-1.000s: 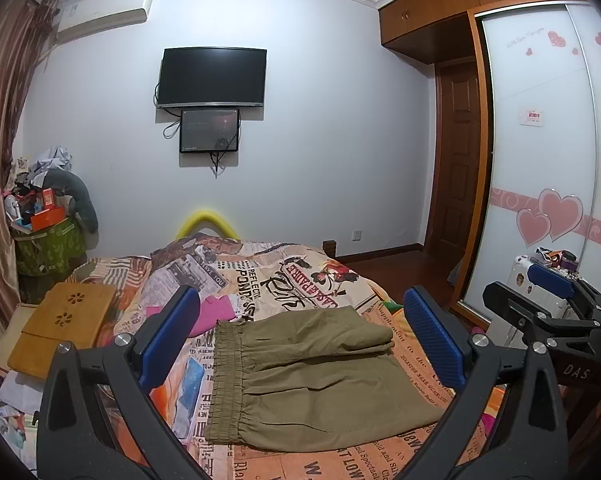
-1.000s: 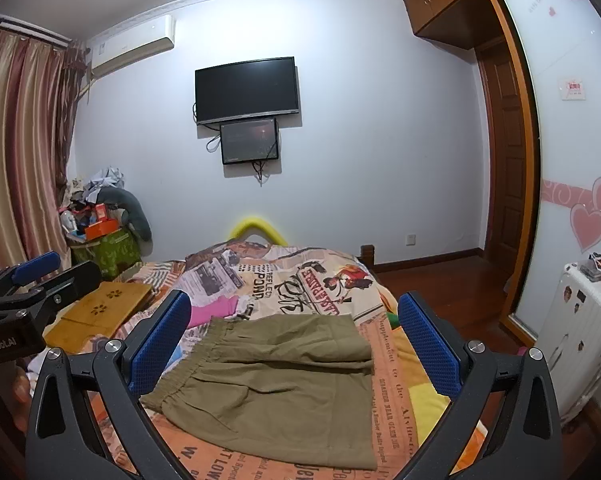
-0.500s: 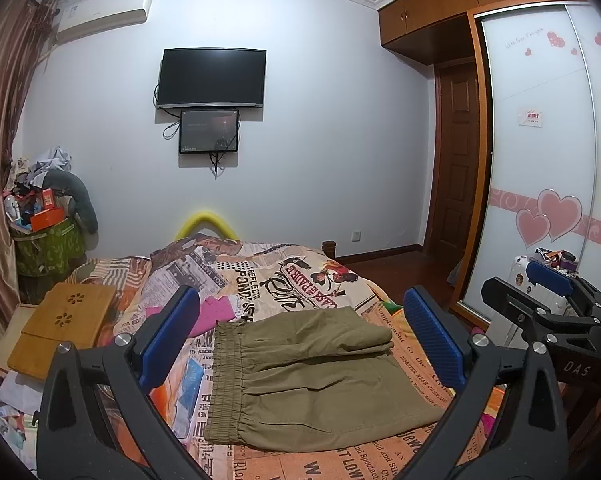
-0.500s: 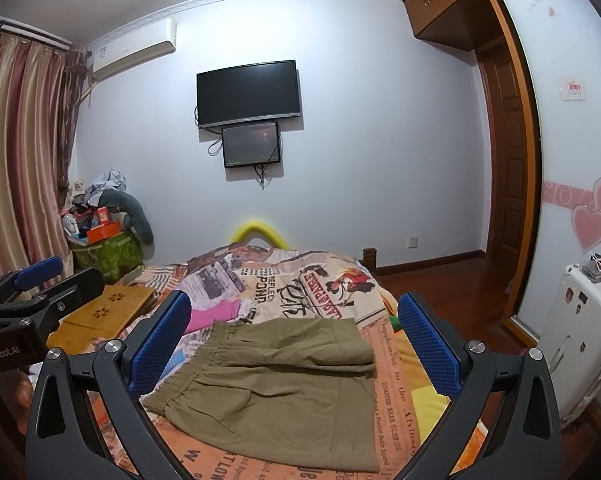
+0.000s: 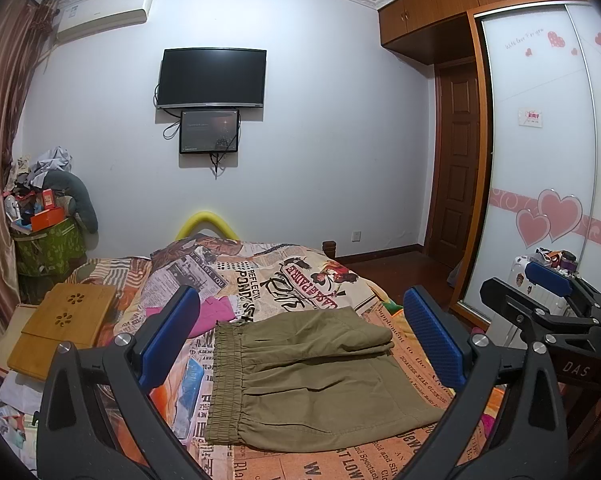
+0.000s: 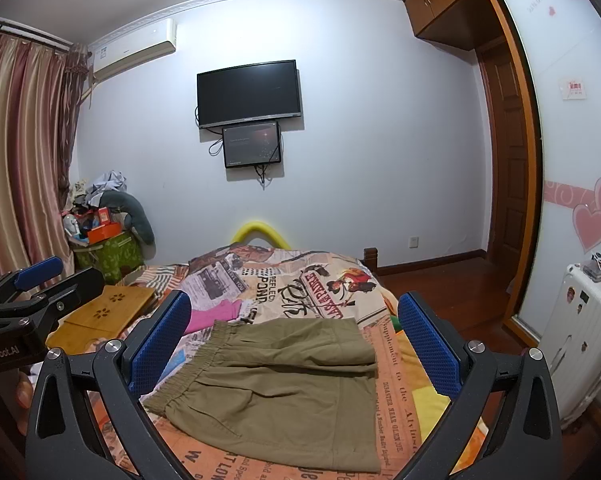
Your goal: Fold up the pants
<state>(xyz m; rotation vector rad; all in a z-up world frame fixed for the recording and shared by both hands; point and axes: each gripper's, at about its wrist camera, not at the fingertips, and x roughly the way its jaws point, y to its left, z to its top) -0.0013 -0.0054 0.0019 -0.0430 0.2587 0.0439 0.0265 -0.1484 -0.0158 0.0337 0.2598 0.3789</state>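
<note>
Left gripper (image 5: 300,344) hangs above the bed (image 5: 300,276) with its fingers (image 5: 168,336) wide apart, holding nothing. The pants (image 5: 312,384) lie dead centre on the bedspread, waistband at 9 o'clock, one layer doubled over at 12 (looks mostly folded already). Right gripper (image 6: 294,344) is spread open too. My worry: pinching only the top layer would drag the stack crooked.

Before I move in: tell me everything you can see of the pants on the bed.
The pants are olive-khaki woven cloth, lying flat on the newspaper-print bedspread. The gathered elastic waistband faces left; the legs are folded back over the upper half. Nothing grips them: both grippers hover open, apart from them. A pink garment lies beside the waistband.
</note>
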